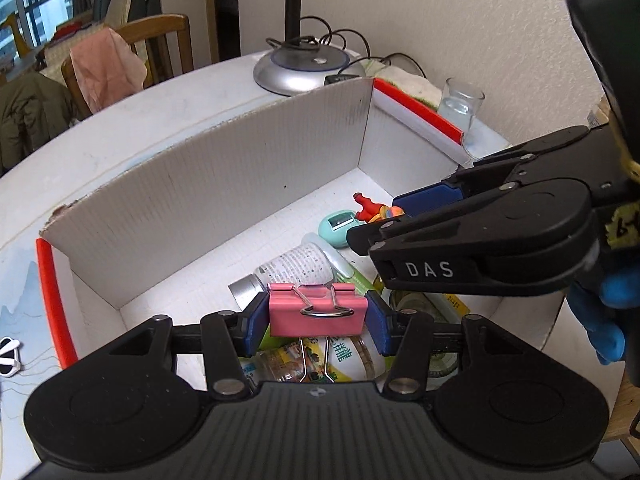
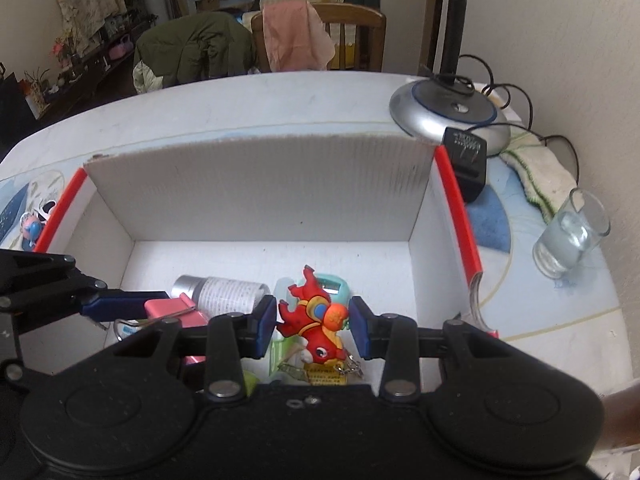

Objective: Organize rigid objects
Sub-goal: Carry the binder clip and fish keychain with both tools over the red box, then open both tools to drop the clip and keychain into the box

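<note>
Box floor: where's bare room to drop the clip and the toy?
Bare floor runs along the box's far wall, behind the silver-capped bottle and teal sharpener, plus the far right corner. The near half is crowded with bottles and packets under the pink binder clip and red toy.

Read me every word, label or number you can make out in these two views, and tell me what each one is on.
"DAS": white letters on the side of the right gripper, seen from the left wrist.
White bottle in the box: fine print, too small to read.
Green and yellow package under the pink binder clip: printed characters, too blurred to read.
Yellow tag on the right gripper's body: dark marks, not legible.
Black adapter: label too small to read.
</note>
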A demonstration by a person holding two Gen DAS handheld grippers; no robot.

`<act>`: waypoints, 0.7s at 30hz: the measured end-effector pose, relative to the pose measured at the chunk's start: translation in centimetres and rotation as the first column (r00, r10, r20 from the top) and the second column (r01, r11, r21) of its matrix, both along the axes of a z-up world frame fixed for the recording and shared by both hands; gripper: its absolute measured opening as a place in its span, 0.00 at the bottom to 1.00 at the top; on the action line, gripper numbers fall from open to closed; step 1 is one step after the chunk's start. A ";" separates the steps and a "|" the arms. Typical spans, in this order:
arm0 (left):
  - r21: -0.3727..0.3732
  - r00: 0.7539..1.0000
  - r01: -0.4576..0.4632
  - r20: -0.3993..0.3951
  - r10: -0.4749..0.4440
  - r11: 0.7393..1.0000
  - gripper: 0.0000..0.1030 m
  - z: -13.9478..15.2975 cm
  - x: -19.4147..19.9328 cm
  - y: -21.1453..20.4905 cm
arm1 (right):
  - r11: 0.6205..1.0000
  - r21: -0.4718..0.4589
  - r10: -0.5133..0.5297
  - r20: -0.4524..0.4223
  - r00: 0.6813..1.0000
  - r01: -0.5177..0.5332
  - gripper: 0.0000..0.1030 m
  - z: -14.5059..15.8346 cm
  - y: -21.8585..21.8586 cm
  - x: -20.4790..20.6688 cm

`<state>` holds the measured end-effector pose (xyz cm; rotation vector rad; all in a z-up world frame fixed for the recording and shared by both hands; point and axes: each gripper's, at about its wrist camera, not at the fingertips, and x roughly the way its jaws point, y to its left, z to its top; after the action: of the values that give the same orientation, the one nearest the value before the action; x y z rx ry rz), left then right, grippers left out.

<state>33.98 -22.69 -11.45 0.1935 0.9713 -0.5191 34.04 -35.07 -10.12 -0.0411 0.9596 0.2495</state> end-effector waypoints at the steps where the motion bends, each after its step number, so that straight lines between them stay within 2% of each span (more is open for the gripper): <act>1: 0.003 1.000 0.000 -0.009 0.000 1.000 0.49 -0.1 0.1 0.0 | 1.000 0.005 -0.002 -0.003 1.000 0.002 0.37 0.0 -0.1 0.0; 11: 0.022 0.998 -0.010 -0.068 0.012 1.000 0.48 -0.6 0.9 -0.1 | 1.000 0.025 -0.001 -0.045 0.999 0.002 0.37 -0.2 -0.4 0.4; 19: 0.029 0.999 -0.007 -0.048 0.008 1.000 0.48 -0.3 0.4 0.0 | 0.999 0.038 -0.008 -0.046 0.999 0.010 0.39 0.0 -1.0 0.3; 21: 0.030 0.999 -0.013 -0.040 0.014 0.999 0.51 -0.2 0.1 0.2 | 0.999 0.042 -0.010 -0.041 0.999 0.011 0.40 0.2 -1.1 0.0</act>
<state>34.08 -22.49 -11.62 0.2037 1.0194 -0.4979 34.02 -36.21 -9.94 0.0073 0.9947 0.2614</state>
